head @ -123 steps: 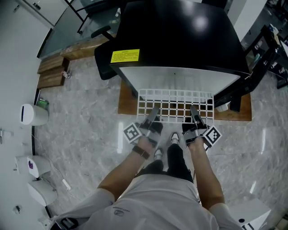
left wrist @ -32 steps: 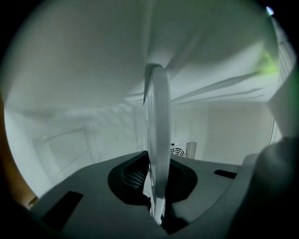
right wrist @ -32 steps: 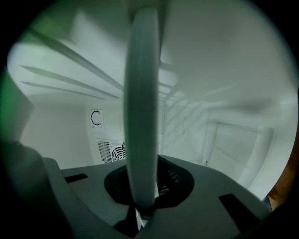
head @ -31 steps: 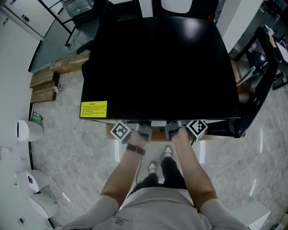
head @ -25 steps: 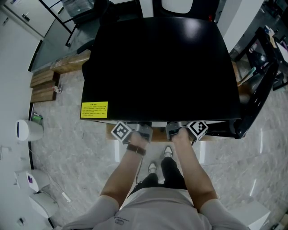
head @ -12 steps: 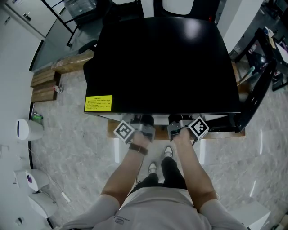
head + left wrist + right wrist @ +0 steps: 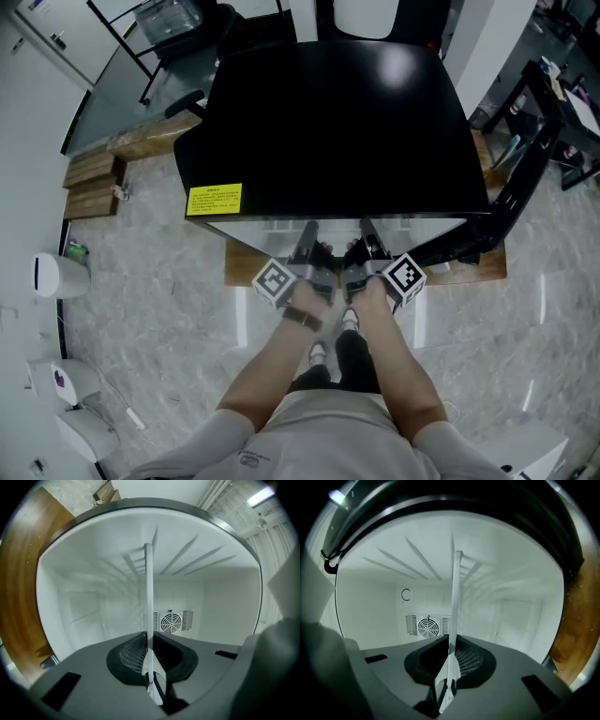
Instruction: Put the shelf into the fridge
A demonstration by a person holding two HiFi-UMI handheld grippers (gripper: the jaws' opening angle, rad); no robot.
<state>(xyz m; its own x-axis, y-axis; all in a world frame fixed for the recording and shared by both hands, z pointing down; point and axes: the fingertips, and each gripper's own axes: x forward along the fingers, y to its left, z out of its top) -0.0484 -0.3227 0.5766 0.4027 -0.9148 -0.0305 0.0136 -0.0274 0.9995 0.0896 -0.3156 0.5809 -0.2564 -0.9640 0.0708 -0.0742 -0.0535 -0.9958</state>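
Holding the shelf inside the cabinet, both grips closed on its near edge.
Your left gripper [image 7: 150,663] and right gripper [image 7: 450,663] each pinch the white wire shelf [image 7: 148,588], seen edge-on, within the fridge [image 7: 337,122]. Advance both hands level and evenly so the side edges meet the wall supports together; a skewed shelf would likely jam. The white interior [image 7: 379,588] shows no other contents, only a fan grille [image 7: 171,622] on the back wall.

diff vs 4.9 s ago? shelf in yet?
The shelf went forward into the fridge: 4.9 s ago most of it stuck out in front, now it lies almost wholly inside. Both grippers followed it up to the opening. Unchanged: left gripper and right gripper stay clamped on its near edge.
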